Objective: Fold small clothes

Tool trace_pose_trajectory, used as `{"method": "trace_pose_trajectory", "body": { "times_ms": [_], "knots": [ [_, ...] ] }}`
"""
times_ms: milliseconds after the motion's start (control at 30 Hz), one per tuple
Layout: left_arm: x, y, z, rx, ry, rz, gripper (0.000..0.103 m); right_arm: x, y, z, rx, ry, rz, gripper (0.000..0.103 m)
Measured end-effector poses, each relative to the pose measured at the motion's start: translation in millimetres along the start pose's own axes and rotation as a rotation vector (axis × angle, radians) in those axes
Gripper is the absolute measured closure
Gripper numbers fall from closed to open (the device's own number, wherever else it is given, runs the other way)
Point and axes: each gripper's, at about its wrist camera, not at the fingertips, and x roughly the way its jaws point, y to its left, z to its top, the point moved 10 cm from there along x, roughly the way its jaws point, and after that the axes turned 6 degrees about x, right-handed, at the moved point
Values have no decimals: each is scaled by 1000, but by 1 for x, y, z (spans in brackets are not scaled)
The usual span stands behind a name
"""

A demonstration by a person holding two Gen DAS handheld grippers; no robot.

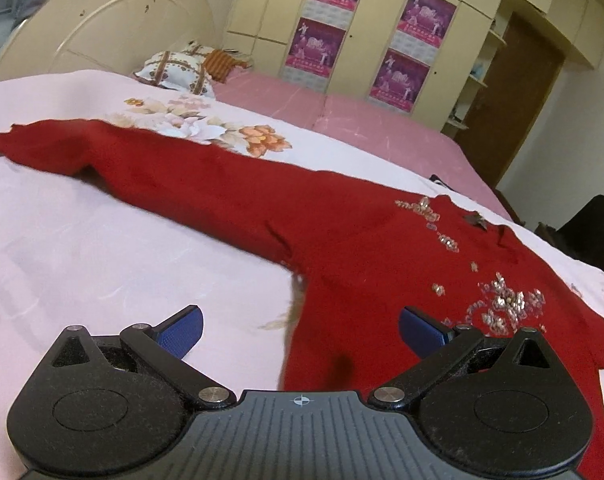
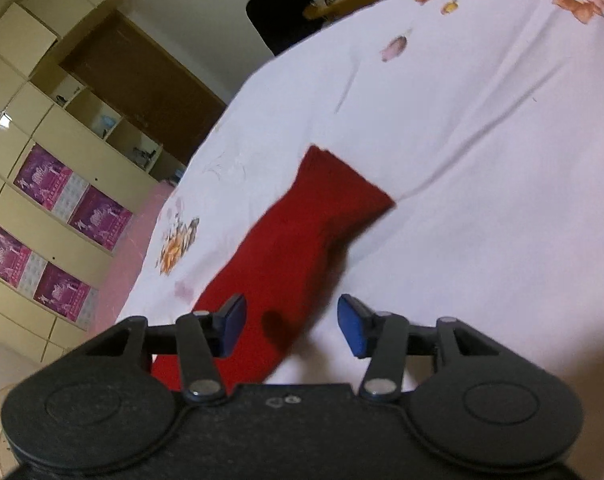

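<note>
On the floral bedsheet (image 1: 82, 248) a red beaded sweater (image 1: 341, 240) lies flat, sleeve toward ten o'clock, beneath the spread, empty left gripper (image 1: 300, 334) and right gripper (image 2: 292, 326).

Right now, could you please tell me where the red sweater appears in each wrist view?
Left wrist: red sweater spreads from upper left to lower right, beaded front at right.
Right wrist: only one sleeve, centre, running to the fingers.
Shared landmark: purple posters on the wardrobe.

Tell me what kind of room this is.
Most likely a bedroom: a bed with a floral sheet, a pillow by the cream headboard, and a wall of wardrobe cupboards. A red sweater lies spread on the bed.
</note>
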Motion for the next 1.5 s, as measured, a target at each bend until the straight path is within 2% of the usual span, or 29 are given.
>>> {"method": "trace_pose_trajectory", "body": {
  "times_ms": [100, 167, 200, 267, 367, 433, 500, 600, 700, 767, 900, 967, 1000, 1067, 1100, 1167, 1233, 1300, 1367, 1433, 1467, 1500],
  "knots": [
    [3, 0, 5, -19, 8, -27, 0, 4, 3, 0, -30, -10, -17, 64],
    [7, 6, 7, -5, 21, 11, 0, 9, 6, 1, -80, -5, -54, 91],
    [9, 8, 7, 5, 38, 24, 0, 13, 12, 2, -114, 10, -75, 97],
    [14, 18, 3, 13, 83, 50, 0, 13, 32, 1, -227, -9, -84, 97],
    [19, 33, -6, -8, 136, 43, 0, -6, 102, -35, -474, -43, 15, 97],
    [16, 38, -8, -26, 133, 19, 0, -19, 151, -85, -625, -33, 105, 97],
    [11, 43, -8, -50, 124, 12, 0, -31, 196, -150, -747, 18, 215, 97],
    [5, 48, -9, -79, 122, 3, 0, -43, 248, -259, -869, 141, 356, 97],
    [-3, 49, -5, -113, 104, -12, 0, -47, 283, -356, -968, 254, 445, 97],
    [-9, 42, 1, -101, 73, -22, 0, -51, 297, -404, -1021, 306, 474, 97],
    [-10, 21, 7, -98, 45, -81, 0, -44, 314, -466, -1096, 387, 478, 96],
    [-5, 3, 10, -95, 39, -134, 0, -44, 311, -493, -1151, 438, 491, 86],
    [-3, -8, 12, -90, 33, -164, 0, -48, 317, -493, -1170, 423, 511, 80],
    [8, -36, 18, -70, 29, -228, 0, -66, 320, -483, -1158, 394, 526, 75],
    [16, -53, 20, -63, 35, -266, 0, -78, 319, -471, -1112, 377, 554, 69],
    [31, -86, 19, -60, 59, -341, 1, -92, 306, -432, -1020, 360, 580, 67],
    [51, -120, 16, -52, 100, -397, 30, -105, 286, -396, -959, 352, 561, 65],
    [72, -141, 11, -67, 158, -416, 34, -113, 269, -372, -921, 336, 543, 65],
    [96, -156, 4, -60, 217, -392, 34, -109, 254, -345, -886, 335, 519, 65],
    [107, -166, 2, -43, 214, -367, 39, -114, 238, -325, -833, 327, 500, 65],
    [110, -171, 3, -23, 207, -348, 45, -107, 233, -318, -798, 331, 492, 65],
    [114, -173, 6, -4, 207, -326, 77, -107, 224, -307, -752, 336, 483, 65]
  ]
}}
